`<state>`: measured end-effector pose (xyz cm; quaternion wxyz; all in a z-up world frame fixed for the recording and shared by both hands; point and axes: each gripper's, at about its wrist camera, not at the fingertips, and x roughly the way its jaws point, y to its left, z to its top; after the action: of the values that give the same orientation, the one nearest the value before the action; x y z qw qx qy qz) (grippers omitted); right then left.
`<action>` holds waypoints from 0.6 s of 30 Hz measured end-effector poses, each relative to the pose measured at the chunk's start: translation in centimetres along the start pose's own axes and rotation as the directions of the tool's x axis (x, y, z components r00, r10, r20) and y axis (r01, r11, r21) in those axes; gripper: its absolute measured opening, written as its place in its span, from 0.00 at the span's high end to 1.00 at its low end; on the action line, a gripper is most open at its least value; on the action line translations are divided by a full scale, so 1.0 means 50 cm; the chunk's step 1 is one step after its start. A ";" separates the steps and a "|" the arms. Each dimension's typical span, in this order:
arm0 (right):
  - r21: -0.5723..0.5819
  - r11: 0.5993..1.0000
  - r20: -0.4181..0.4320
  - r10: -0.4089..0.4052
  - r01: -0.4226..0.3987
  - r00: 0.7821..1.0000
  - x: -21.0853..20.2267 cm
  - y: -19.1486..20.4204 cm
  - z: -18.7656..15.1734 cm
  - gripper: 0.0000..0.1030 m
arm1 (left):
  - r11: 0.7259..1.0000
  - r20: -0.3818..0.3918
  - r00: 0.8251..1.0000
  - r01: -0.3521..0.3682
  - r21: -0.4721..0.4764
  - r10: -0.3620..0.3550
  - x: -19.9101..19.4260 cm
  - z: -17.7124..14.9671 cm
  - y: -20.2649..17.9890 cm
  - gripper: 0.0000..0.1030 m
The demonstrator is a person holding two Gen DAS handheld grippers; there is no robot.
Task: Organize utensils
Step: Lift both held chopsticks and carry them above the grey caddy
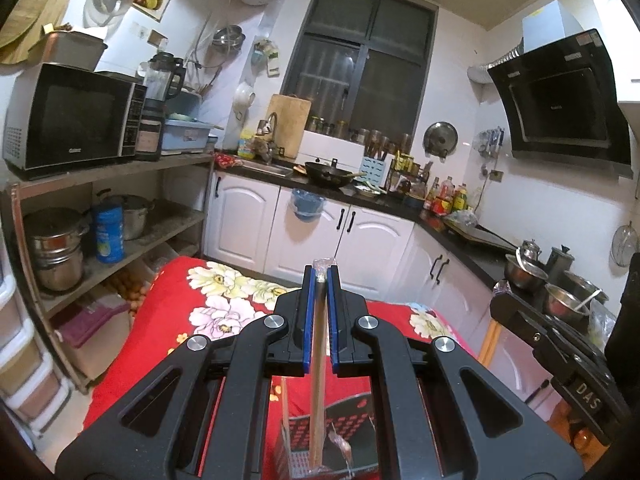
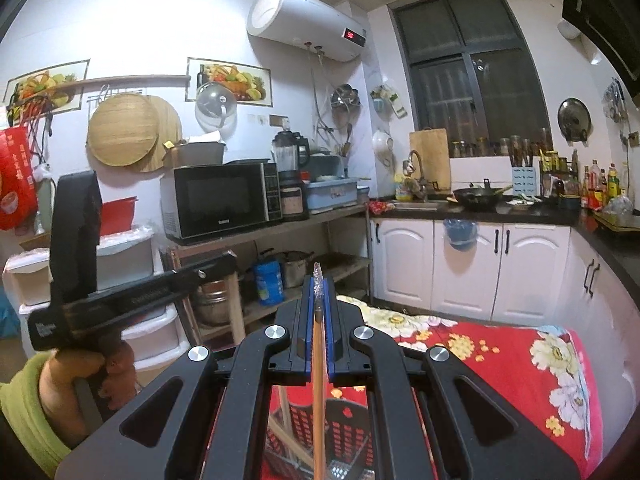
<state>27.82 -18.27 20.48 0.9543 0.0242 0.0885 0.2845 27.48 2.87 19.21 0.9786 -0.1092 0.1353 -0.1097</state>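
Chopsticks (image 1: 318,380) wrapped in clear film, one pair pinched in each gripper, long axis running straight down the middle of both wrist views from the jaw tips toward the lower edge. Below, at the bottom centre of each frame, a black perforated utensil basket (image 1: 352,420) standing on the red floral cloth (image 1: 168,320), directly under the hanging ends, with other sticks leaning inside. Left gripper (image 1: 320,276) closed narrow on its pair, film tip poking out above the blue pads. Right gripper (image 2: 317,280) likewise clamped tight on its own chopsticks (image 2: 318,400), over the same basket (image 2: 344,440). Neither hand clearly nearer; probably a straight drop downward for both.
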 end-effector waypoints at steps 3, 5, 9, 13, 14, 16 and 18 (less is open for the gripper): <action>-0.005 1.000 0.020 0.011 -0.011 1.000 0.011 0.005 0.009 0.95 | 1.000 0.011 1.000 -0.006 -0.009 0.006 0.008 -0.001 -0.002 0.99; -0.013 1.000 0.038 0.013 -0.012 0.999 0.018 0.009 0.014 0.95 | 1.000 0.022 1.000 -0.010 -0.011 0.010 0.012 -0.003 -0.001 0.99; -0.010 1.000 0.044 0.007 -0.007 0.999 0.035 0.008 0.018 0.95 | 1.000 0.036 0.999 -0.016 -0.008 0.016 0.022 -0.008 -0.004 0.99; -0.004 1.000 0.046 0.002 -0.002 0.999 0.051 0.004 0.017 0.95 | 1.000 0.036 0.999 -0.010 -0.014 0.011 0.030 -0.011 -0.001 0.99; 0.001 1.000 0.047 -0.001 0.001 0.999 0.056 0.002 0.016 0.95 | 1.000 0.036 0.999 -0.007 -0.017 0.007 0.033 -0.014 0.000 0.99; 0.007 1.000 0.050 -0.003 0.002 0.999 0.065 -0.003 0.015 0.95 | 1.000 0.032 0.999 -0.007 -0.015 0.007 0.041 -0.019 0.001 0.99; 0.012 1.000 0.054 -0.006 0.006 0.999 0.074 -0.008 0.011 0.95 | 1.000 0.027 1.000 -0.008 -0.015 0.008 0.048 -0.024 0.002 0.99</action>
<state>31.17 -16.57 20.39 0.9570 0.0371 0.0643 0.2805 29.39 2.18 17.47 0.9799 -0.1173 0.1235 -0.1035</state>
